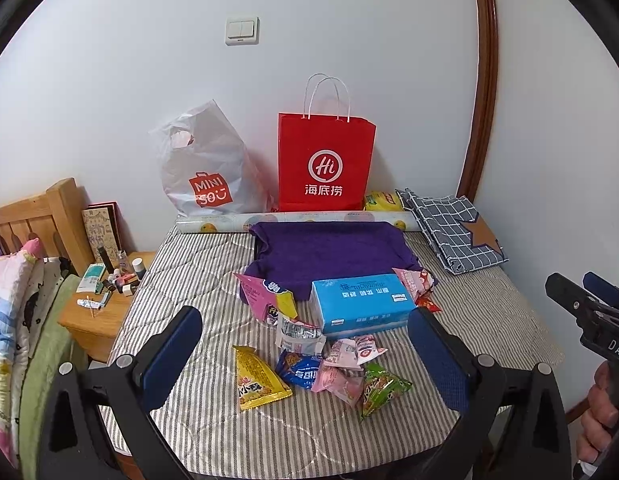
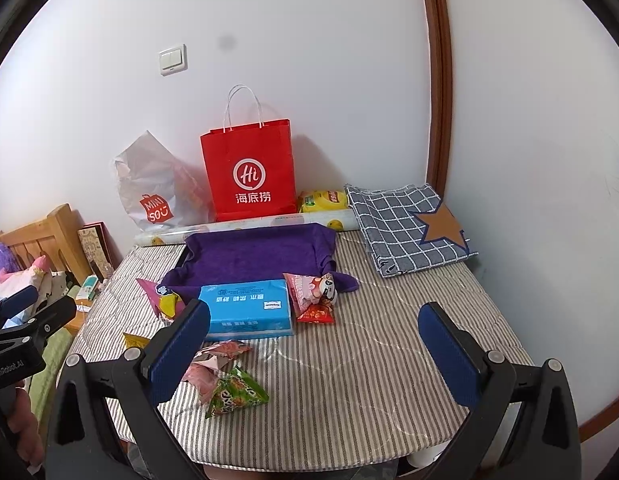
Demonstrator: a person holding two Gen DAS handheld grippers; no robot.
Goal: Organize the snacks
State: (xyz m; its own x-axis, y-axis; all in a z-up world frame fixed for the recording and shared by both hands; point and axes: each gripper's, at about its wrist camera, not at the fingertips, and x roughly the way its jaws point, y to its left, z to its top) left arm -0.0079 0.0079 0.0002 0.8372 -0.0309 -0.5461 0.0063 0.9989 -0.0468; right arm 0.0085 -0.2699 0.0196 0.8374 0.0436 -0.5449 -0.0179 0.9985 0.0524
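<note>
Several snack packets lie on the striped table: a yellow packet, a blue packet, pink packets and a green packet, the green one also in the right wrist view. A blue tissue box sits behind them, in front of a tray lined with purple cloth. My left gripper is open and empty, hovering above the packets. My right gripper is open and empty, over bare table to the right of the packets.
A red paper bag and a white plastic bag stand against the wall. A rolled sheet lies before them. Folded checked cloth sits at the back right. A cluttered wooden nightstand and bed are left.
</note>
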